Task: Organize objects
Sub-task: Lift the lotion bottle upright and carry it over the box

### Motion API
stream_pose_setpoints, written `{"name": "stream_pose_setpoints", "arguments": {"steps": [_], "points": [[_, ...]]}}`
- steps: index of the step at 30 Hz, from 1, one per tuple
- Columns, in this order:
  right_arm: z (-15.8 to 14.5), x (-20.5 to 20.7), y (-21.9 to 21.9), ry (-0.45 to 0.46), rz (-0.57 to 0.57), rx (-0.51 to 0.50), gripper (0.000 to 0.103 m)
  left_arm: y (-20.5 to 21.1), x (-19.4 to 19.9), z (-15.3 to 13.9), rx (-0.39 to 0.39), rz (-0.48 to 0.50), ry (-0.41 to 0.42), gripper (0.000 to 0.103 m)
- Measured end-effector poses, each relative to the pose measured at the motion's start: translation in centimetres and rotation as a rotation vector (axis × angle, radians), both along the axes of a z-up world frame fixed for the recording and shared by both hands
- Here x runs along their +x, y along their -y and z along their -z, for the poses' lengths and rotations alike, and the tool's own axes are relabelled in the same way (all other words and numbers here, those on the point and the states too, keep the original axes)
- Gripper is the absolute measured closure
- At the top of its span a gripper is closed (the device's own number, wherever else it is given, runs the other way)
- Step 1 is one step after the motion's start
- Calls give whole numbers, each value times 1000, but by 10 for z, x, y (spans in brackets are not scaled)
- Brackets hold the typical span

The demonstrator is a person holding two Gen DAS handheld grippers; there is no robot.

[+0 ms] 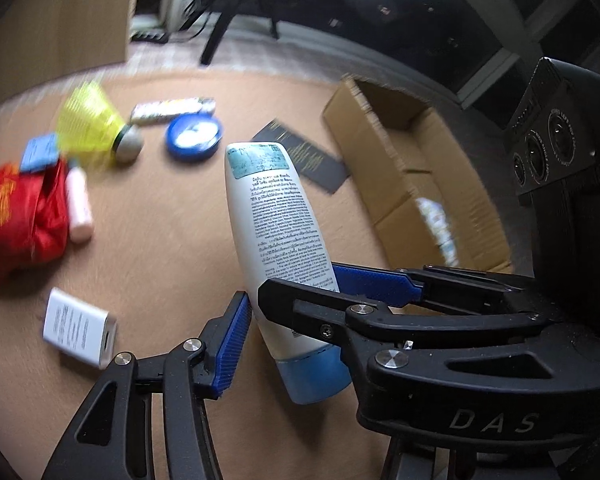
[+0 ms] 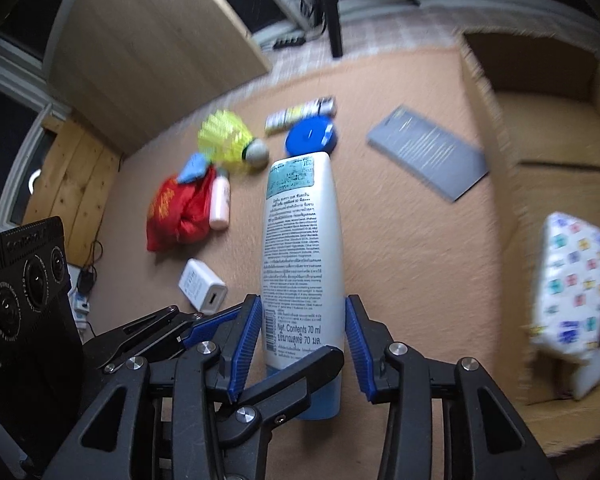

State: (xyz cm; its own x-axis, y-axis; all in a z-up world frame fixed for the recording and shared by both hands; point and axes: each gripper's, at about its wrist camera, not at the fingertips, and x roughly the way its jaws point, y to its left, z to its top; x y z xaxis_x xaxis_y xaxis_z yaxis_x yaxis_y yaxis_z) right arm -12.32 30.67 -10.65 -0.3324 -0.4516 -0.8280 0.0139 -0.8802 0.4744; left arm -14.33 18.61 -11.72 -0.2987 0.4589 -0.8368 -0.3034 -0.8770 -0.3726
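A white tube with a blue cap (image 2: 302, 240) hangs cap-down above the tan table (image 2: 400, 260). My right gripper (image 2: 302, 300) is shut on it, its blue pads (image 2: 246, 344) pressing both narrow edges just above the cap. My left gripper (image 1: 300, 308) reaches in from the left with the tube (image 1: 276, 220) between its jaws. Only the tip of its near pad (image 1: 232, 344) meets the tube's edge. Its other finger (image 2: 300, 376) crosses the tube's front by the cap; I see no firm grip.
An open cardboard box (image 2: 540, 140) at the right holds a patterned packet (image 2: 572, 292). On the table lie a dark booklet (image 2: 428, 156), blue round lid (image 2: 310, 136), yellow shuttlecock (image 2: 228, 136), red bag (image 2: 180, 212), pink bottle (image 2: 220, 204) and white charger (image 2: 202, 284).
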Motion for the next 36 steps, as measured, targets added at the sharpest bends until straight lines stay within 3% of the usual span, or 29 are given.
{"name": "stream_pose_setpoints", "arguments": {"steps": [6,14,24,36], "points": [[-31,4,-44,-58,65,10,64,-41,-9,-30,12,52,-71,48],[-45,13,-106,-80,151,36,64,-111,-18,-46,33,123,-106,49],[-26,20,-173,-50,226,57,64,-190,-29,-30,33,192,-73,50],[-6,22,-205,-8,254,61,64,-235,-25,-7,2,237,-35,51]]}}
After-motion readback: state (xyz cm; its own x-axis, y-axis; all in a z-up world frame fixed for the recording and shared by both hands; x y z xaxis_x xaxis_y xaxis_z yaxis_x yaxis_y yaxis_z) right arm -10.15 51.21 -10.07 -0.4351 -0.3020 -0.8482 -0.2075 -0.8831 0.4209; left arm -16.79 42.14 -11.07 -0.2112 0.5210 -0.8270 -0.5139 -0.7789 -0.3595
